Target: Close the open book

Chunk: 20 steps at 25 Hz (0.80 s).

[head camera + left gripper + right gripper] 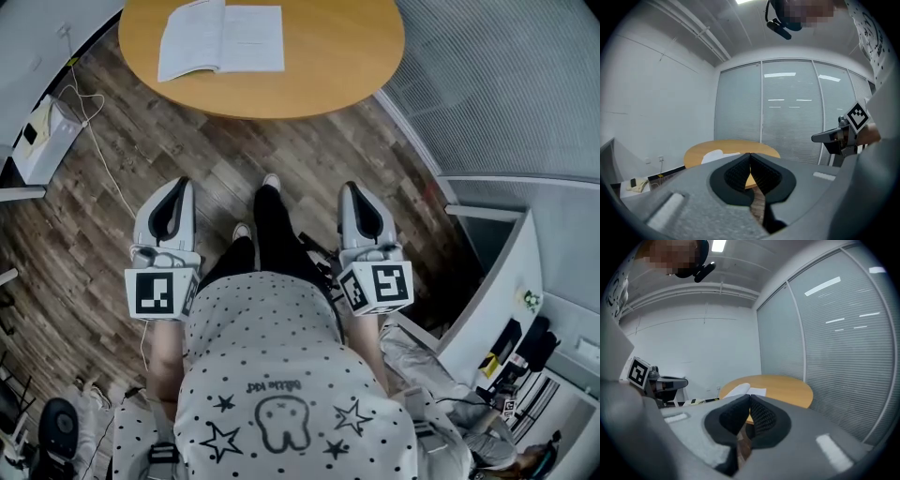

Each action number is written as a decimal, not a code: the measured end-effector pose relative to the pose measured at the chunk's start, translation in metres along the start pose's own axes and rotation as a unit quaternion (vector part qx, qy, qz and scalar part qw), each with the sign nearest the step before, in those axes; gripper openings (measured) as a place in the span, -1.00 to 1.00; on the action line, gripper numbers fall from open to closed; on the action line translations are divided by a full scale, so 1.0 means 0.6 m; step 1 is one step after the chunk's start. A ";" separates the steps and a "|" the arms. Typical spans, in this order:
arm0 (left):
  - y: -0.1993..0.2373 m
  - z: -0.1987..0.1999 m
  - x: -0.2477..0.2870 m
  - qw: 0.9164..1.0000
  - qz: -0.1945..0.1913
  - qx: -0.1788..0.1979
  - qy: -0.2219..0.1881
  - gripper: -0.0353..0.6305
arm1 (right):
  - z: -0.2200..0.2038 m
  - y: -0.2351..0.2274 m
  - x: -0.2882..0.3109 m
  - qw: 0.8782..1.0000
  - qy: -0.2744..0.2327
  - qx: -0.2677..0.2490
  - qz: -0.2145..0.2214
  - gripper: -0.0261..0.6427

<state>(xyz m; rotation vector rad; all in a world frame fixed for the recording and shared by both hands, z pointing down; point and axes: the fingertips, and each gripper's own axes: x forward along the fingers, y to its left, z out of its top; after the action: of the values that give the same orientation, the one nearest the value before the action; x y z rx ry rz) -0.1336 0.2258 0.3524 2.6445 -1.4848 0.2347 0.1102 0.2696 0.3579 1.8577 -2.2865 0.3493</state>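
Note:
An open book (pixel 220 37) lies flat with white pages up on a round wooden table (pixel 328 56) at the top of the head view. Both grippers hang well short of the table, over the wood floor, either side of the person's legs. The left gripper (pixel 174 186) and the right gripper (pixel 352 187) point toward the table, each with its jaws together and nothing between them. In the left gripper view the pads meet at the left gripper (pixel 750 155), with the book (pixel 719 155) beyond. In the right gripper view the right gripper (pixel 749 397) has the book (pixel 744 391) just past its tips.
A white box (pixel 39 136) with a trailing cable (pixel 94 141) sits on the floor at the left. A glass wall with blinds (pixel 497 84) runs along the right of the table. A white desk (pixel 497 300) with clutter stands at the lower right.

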 end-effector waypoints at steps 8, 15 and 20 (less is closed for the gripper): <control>0.035 0.019 0.100 0.999 0.032 -0.011 -0.007 -0.86 | 0.037 -0.039 0.124 0.999 0.002 -0.015 0.044 -0.91; 0.052 0.051 0.190 0.997 0.073 -0.022 -0.022 -0.86 | 0.088 -0.088 0.230 0.996 -0.003 -0.036 0.087 -0.91; 0.070 0.050 0.223 0.995 0.095 -0.024 -0.015 -0.86 | 0.098 -0.107 0.280 0.994 0.001 -0.038 0.101 -0.91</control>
<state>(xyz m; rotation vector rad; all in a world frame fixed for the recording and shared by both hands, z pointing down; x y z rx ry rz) -0.0982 0.0866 0.3476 2.4805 -1.7308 0.1731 0.1390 0.0826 0.3531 1.5943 -2.4560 0.2859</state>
